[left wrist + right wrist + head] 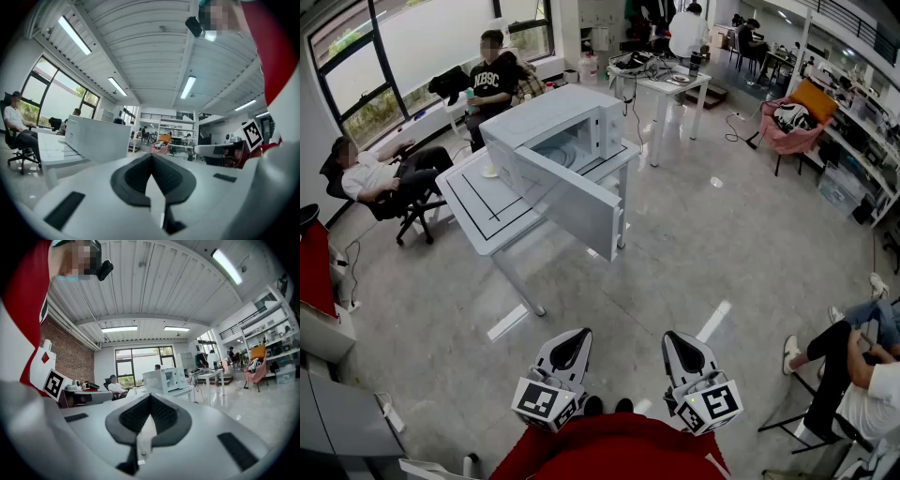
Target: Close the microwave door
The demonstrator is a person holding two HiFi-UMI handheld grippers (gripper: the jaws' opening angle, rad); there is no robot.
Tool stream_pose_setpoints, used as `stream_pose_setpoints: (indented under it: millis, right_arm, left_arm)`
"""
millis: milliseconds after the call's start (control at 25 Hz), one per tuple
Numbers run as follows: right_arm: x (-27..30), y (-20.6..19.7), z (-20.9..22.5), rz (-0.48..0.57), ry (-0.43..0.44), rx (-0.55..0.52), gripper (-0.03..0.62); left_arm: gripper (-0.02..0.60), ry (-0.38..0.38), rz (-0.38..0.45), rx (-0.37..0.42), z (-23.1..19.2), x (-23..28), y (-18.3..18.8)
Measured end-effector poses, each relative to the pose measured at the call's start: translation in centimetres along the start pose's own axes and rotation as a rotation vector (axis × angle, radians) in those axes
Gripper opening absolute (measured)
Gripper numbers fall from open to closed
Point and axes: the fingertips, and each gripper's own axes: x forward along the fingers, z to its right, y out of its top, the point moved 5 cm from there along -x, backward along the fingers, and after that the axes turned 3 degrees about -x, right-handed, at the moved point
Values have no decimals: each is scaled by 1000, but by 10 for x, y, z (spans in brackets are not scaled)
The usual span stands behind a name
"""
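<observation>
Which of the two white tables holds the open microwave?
The nearer table, marked with black lines; the farther table carries a tangle of cables instead.

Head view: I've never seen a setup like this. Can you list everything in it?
microwave: one, white, on the near table, its door standing open
near table: one, white, mid-floor
far table: one, white, behind the microwave, cluttered
armchair: one, pink, upper right
person in white: one, seated by the left windows
person in black: one, seated by the windows, behind the near table
person at lower right: one, dark trousers, seated
left gripper: one, white, bottom centre, jaws together, holding nothing
right gripper: one, white, beside it, jaws together, holding nothing
</observation>
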Motion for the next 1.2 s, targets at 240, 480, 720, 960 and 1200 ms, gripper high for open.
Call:
stream_pose_setpoints:
  millis: [240,480,720,960,1200]
  right_arm:
    - [-5,-5,4,-25,-18,0,9]
    - [-2,-10,4,-40,-21,8,9]
    - [-3,-13,6,-49,-24,14,9]
    - [-3,-21,10,-59,-13,37,11]
    - [-5,-26,19,-80,-12,61,11]
  left_arm:
    - [8,-14,-13,10,7,3,-7]
    - [8,-1,-36,-9,0,0,-13]
    - [8,-2,-50,-14,1,1,-16]
    - [8,-2,-54,-51,0,3,-21]
    - [8,15,-74,-77,1,9,-27]
